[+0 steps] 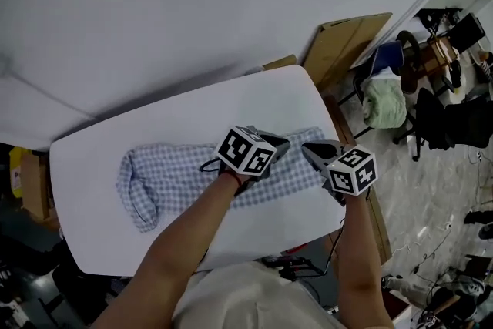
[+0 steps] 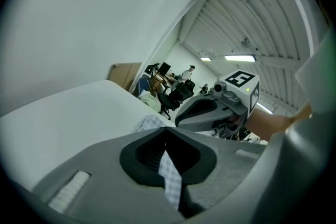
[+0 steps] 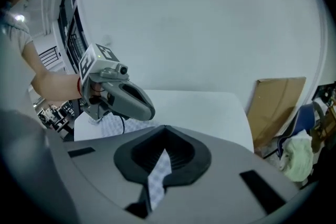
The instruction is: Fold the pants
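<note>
While L claw (image 1: 276,144) & R claw (image 1: 312,152) each clamp pants (image 1: 169,177) above tabletop (image 1: 192,119), fold starts; next: carry end across.

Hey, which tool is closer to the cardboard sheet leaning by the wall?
Right. The right tool pinches the pants on the side toward the cardboard sheet; the left tool pinches them just beyond, farther away.

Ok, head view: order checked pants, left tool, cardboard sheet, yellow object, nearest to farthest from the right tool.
1. checked pants, clamped in the right tool
2. left tool, just left
3. cardboard sheet, upper right
4. yellow object, far left
</note>
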Motion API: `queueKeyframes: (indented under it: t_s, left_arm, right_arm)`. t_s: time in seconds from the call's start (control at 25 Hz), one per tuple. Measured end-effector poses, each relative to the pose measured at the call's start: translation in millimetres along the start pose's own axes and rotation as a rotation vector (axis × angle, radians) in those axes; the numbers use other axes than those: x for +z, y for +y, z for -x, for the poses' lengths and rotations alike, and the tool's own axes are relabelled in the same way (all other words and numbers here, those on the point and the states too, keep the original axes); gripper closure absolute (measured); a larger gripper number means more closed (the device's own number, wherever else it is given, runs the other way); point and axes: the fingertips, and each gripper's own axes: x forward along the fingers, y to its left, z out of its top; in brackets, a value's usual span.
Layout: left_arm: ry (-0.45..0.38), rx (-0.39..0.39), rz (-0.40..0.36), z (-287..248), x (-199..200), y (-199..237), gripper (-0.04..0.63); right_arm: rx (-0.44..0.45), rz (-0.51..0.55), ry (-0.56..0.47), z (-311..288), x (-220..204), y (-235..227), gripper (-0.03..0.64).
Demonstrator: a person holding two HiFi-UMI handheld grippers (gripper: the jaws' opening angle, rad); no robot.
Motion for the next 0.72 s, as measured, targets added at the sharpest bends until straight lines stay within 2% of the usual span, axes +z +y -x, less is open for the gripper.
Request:
queueKeyframes:
  t_s: [0.16, 0.28, 0.44, 0.6, 0.72]
  left_arm:
    - [-0.066, 0.052, 0.064, 35.2, -16.2, -2.1, 0.584]
    - [-0.136, 0.065, 0.143, 66.7, -32.4, -9.9, 0.584]
    - [-0.174, 0.068, 0.224, 115.0, -74.6, -32.1, 0.584]
    - [-0.165, 0.118, 0.379, 164.8, -129.0, -43.5, 0.584]
    - [-0.204, 0.144, 0.468, 187.8, -154.3, -47.9, 0.583]
  right_arm:
    - [0.026, 0.090, 0.035, -15.2, 15.7, 23.4, 0.601]
    - [0.035, 0.170, 0.080, -27.7, 20.4, 38.2, 0.600]
    - [0.067, 0.327, 0.175, -51.6, 18.7, 56.8, 0.600]
    - [0.166, 0.505, 0.277, -84.1, 19.3, 80.5, 0.598]
    - [0.265, 0.603, 0.341, -109.6, 22.8, 98.0, 0.597]
